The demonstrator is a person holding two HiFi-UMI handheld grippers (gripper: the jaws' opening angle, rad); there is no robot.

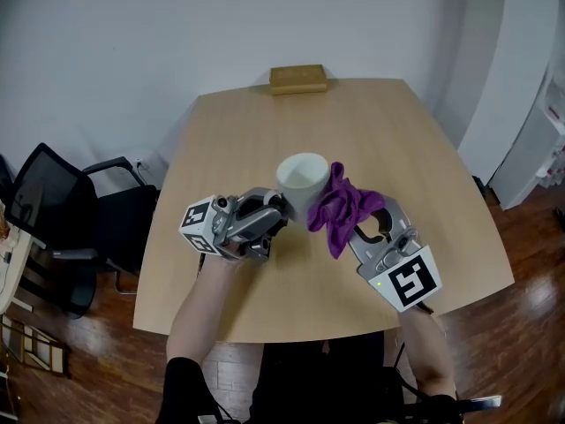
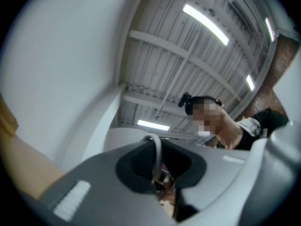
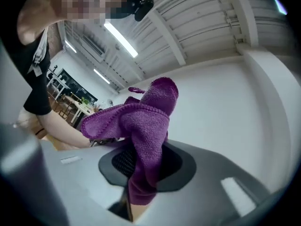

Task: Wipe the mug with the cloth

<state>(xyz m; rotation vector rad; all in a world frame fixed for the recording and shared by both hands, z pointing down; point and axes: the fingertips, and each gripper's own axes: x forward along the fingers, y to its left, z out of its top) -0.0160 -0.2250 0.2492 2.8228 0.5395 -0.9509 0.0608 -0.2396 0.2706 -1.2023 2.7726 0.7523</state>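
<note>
A white mug (image 1: 303, 179) is held above the wooden table (image 1: 371, 122), tilted with its mouth upward. My left gripper (image 1: 281, 207) is shut on it from the left. In the left gripper view a thin curved white edge of the mug (image 2: 156, 149) sits pinched between the dark pads (image 2: 141, 161); whether it is handle or rim I cannot tell. A purple cloth (image 1: 339, 206) is bunched against the mug's right side, with my right gripper (image 1: 358, 217) shut on it. In the right gripper view the cloth (image 3: 146, 121) rises from between the jaws of that gripper (image 3: 141, 173) and folds over to the left.
A flat tan box (image 1: 298, 79) lies at the table's far edge. A black office chair (image 1: 62, 223) stands off the table's left side. The person's forearms (image 1: 207, 299) reach over the near edge. The floor is dark wood.
</note>
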